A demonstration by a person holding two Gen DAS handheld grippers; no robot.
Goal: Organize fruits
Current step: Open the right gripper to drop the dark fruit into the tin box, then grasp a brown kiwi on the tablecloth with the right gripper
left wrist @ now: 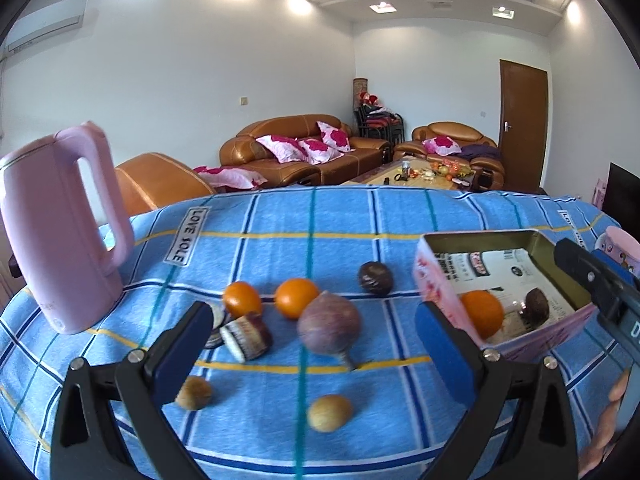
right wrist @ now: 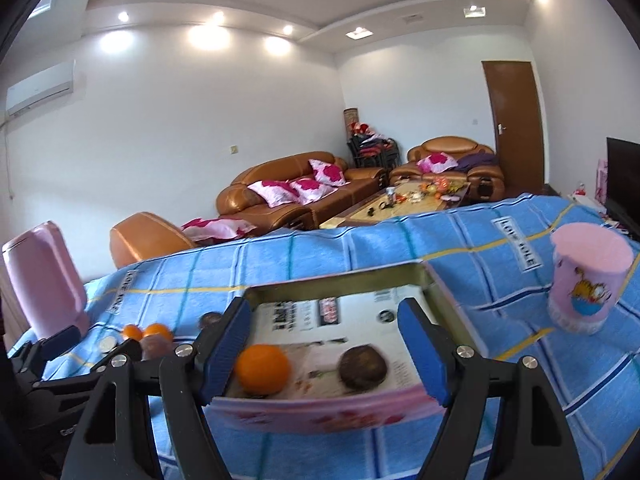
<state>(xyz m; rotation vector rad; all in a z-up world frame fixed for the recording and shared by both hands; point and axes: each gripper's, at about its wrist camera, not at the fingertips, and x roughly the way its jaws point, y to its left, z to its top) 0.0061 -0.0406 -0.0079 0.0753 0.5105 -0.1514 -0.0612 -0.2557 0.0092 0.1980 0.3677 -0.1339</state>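
On the blue checked cloth (left wrist: 280,216) lie loose fruits: two oranges (left wrist: 242,300) (left wrist: 296,298), a dark passion fruit (left wrist: 375,278), a big purple fruit (left wrist: 330,328) and two small tan fruits (left wrist: 194,392) (left wrist: 330,412). My left gripper (left wrist: 314,356) is open, with the purple fruit just ahead between its blue pads, untouched. A pink box (right wrist: 320,416) holds an orange (right wrist: 262,368) and a dark fruit (right wrist: 362,366). My right gripper (right wrist: 324,356) hangs open over the box's near wall, gripping nothing.
A pink kettle (left wrist: 60,232) stands at the left of the table. A pink cup (right wrist: 588,284) stands right of the box. A striped cut piece (left wrist: 246,336) lies by the left finger. A hand (left wrist: 612,420) shows at lower right. Sofas stand beyond the table.
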